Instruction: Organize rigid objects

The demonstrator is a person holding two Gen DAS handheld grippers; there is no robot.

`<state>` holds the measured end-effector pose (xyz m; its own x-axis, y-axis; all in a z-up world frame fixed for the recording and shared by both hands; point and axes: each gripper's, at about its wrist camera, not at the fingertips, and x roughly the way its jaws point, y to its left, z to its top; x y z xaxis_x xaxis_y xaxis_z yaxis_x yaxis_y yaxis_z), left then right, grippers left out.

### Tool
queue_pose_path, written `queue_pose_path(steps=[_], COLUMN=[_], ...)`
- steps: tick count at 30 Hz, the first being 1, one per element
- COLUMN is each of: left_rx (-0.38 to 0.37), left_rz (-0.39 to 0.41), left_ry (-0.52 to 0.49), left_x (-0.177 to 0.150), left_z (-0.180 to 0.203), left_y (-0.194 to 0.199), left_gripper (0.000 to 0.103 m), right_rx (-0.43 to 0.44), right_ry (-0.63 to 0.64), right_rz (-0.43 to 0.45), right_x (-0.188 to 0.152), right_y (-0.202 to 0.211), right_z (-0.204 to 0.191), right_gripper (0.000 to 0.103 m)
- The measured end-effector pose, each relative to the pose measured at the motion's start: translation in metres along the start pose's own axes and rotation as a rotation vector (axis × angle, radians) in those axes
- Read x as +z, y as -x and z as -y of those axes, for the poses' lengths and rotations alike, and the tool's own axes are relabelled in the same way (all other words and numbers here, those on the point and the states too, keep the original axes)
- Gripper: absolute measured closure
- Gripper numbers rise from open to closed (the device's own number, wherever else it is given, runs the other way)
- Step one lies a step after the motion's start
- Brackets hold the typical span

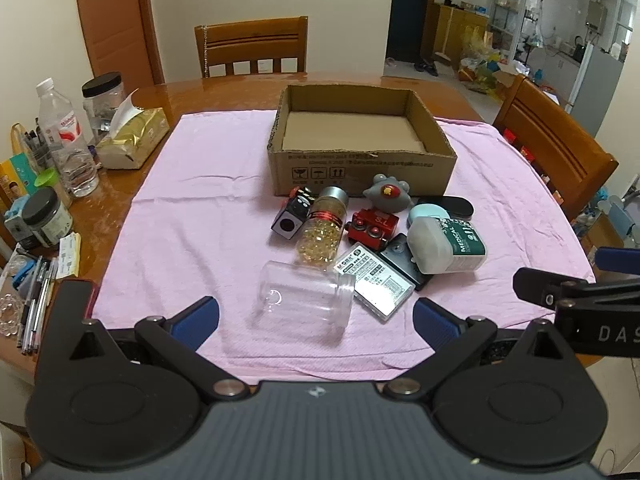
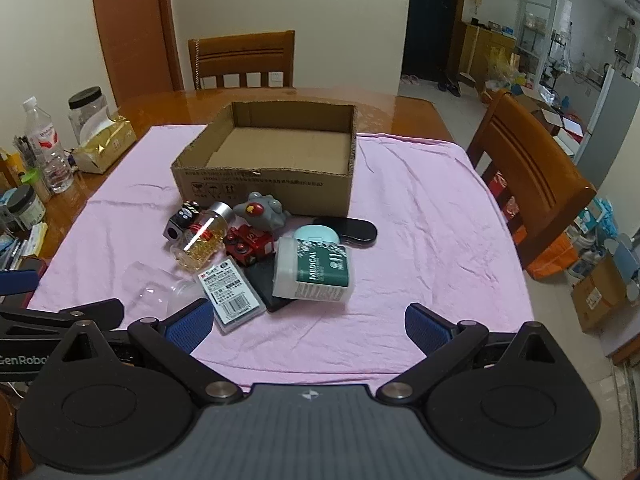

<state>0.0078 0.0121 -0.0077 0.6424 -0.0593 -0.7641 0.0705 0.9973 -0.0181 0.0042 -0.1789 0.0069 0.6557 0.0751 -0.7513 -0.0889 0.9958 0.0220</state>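
Note:
An open cardboard box (image 1: 360, 168) (image 2: 264, 186) stands empty on the pink cloth (image 1: 192, 232). In front of it lies a pile: a clear empty jar (image 1: 304, 300) (image 2: 154, 292) on its side, a bottle of yellow capsules (image 1: 322, 228) (image 2: 202, 240), black dice cubes (image 1: 294, 212), a red toy (image 1: 372, 228), a grey figurine (image 1: 388, 194) (image 2: 262, 210), a staples box (image 1: 376, 280) (image 2: 230, 292), and a white MEDICAL container (image 1: 444, 244) (image 2: 314, 272). My left gripper (image 1: 316, 320) is open just short of the clear jar. My right gripper (image 2: 308, 328) is open, near the MEDICAL container.
A water bottle (image 1: 64, 140), tissue pack (image 1: 134, 136), jars and pens crowd the table's left edge. Wooden chairs stand behind (image 1: 252, 48) and to the right (image 2: 528, 176). A black oval case (image 2: 348, 230) lies beside the box.

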Motion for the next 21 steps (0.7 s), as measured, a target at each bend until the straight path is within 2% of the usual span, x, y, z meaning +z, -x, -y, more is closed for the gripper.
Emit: queue_pose_path(steps=[5, 11, 21], left_rx=[-0.021, -0.006, 0.004], left_rz=[0.008, 0.014, -0.064], left_ry=[-0.002, -0.022, -0.047], left_x=[-0.006, -0.014, -0.029], left_z=[-0.004, -0.007, -0.011], left_y=[-0.009, -0.025, -0.069], left_gripper=[0.001, 0.001, 0.001], right_rx=[0.018, 0.026, 0.019], right_ry=[0.002, 0.006, -0.023], right_rz=[-0.003, -0.039, -0.124], right_x=[-0.008, -0.019, -0.032], right_y=[-0.01, -0.026, -0.059], right_z=[0.0, 0.003, 0.013], right_gripper=[0.0, 0.0, 0.0])
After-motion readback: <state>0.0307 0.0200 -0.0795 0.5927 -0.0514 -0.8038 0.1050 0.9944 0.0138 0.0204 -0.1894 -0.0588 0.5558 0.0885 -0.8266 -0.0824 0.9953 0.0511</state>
